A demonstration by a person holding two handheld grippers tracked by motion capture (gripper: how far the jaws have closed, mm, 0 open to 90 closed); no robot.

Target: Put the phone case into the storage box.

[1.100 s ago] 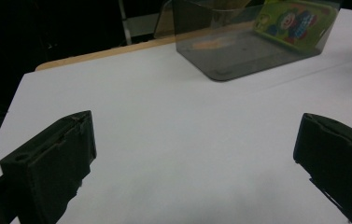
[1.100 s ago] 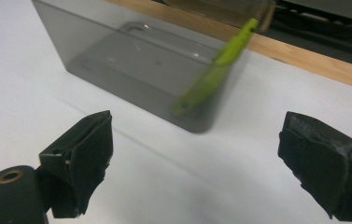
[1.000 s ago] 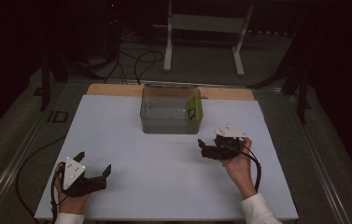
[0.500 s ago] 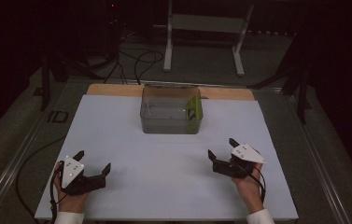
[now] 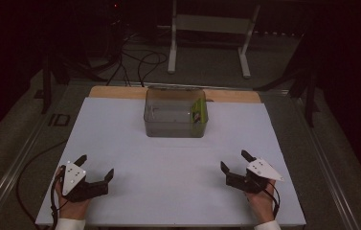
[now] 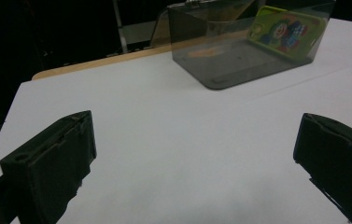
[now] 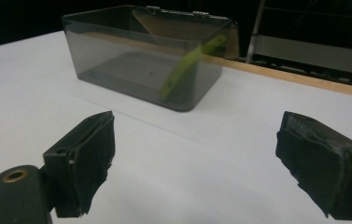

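A: Jaws first. Your left gripper (image 5: 93,168) stands wide apart, nothing between the pads, resting near the table's 7 o'clock corner. Your right gripper (image 5: 236,164) is likewise spread and empty, near 5 o'clock. In both gripper views bare white table (image 5: 168,191) shows between the jaws.

B: And the thing you're working on?

A: The green phone case (image 5: 197,109) leans tilted against the wall of the smoky clear box (image 5: 175,119), on the box's 3 o'clock side. The box sits at the table's 12 o'clock, well apart from both grippers.

B: Risks from here?

A: Judgement only. The case stands on edge; nudge the box with a jaw and the case may slide flat or tip out of reach. The box looks light and sits on smooth sheet, so a one-sided push could skid it toward the wooden strip (image 5: 116,92) at 12 o'clock. If you reach in, the wall may foul your outer jaw before the pads meet the case. Your trailing cable (image 5: 25,172) at 8 o'clock could snag the table edge.
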